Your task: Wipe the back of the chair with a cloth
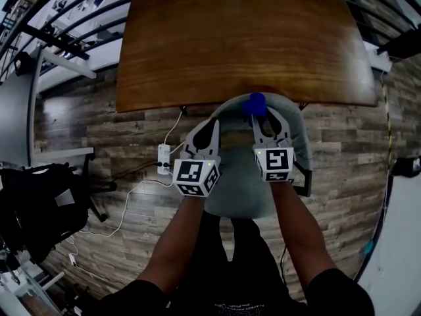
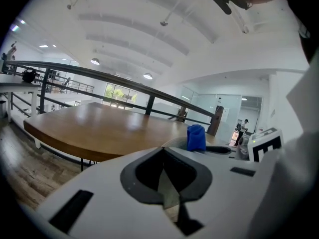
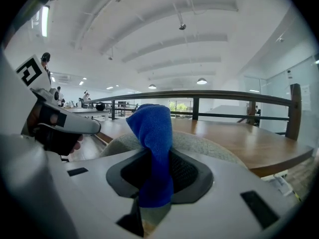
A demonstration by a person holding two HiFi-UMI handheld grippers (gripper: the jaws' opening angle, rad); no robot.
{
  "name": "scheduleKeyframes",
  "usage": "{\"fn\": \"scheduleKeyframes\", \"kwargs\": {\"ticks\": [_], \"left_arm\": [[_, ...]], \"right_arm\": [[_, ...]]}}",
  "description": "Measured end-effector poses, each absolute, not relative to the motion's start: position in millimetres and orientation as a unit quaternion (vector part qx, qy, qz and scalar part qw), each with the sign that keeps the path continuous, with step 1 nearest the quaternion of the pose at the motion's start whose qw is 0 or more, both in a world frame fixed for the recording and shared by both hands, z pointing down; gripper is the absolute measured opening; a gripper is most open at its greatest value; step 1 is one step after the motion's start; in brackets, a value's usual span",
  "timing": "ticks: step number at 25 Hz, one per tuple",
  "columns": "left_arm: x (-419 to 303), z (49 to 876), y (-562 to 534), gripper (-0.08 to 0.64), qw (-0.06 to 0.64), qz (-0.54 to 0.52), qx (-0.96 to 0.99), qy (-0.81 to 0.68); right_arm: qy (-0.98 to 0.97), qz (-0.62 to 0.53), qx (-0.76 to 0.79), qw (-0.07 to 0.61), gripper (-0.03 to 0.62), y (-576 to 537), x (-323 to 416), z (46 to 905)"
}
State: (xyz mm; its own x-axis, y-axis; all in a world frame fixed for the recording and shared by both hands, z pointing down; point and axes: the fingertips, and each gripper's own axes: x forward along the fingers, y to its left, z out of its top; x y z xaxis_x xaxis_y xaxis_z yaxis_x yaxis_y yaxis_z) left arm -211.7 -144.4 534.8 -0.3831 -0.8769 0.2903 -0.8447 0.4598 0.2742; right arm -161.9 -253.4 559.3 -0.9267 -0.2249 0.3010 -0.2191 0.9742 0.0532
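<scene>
Right now my right gripper (image 1: 257, 112) has its jaws clamped on the blue cloth (image 1: 254, 103). A wad of it sticks out past the tips. My left gripper (image 1: 212, 125) has its jaws together with nothing in them.

The cloth sits over the top rim of the chair back (image 1: 295, 135), roughly mid-rim. That's just short of the near edge of the tabletop (image 1: 243, 38). In the right gripper view the grey rim curves right behind the cloth. I can't tell if they're touching or a hair apart.

Key geometry:
- The back lies ahead of and below the right jaws.
- Its long axis runs left-right, bowed, roughly parallel to the tabletop's near edge.
- The wipe stroke should run sideways along that curve, not forward.

The right hand is the nearer one and already has the cloth, so it does the work. The left is near the left end of the rim, idle, and could brace the chair.

My read is that wiping is at the start, or at most partway along the rim. The risk is that the wad is bunched, so the contact patch is small. A hard drag could also pull it out of the jaws.
</scene>
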Motion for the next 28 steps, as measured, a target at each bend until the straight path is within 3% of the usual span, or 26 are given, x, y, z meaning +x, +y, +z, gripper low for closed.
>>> {"fn": "scheduleKeyframes", "kwargs": {"ticks": [28], "left_arm": [[-160,537,-195,0.008,0.193,-0.018,0.575,-0.795]], "right_arm": [[-0.937,-0.029,0.303,0.173,0.101,-337,-60,570]]}}
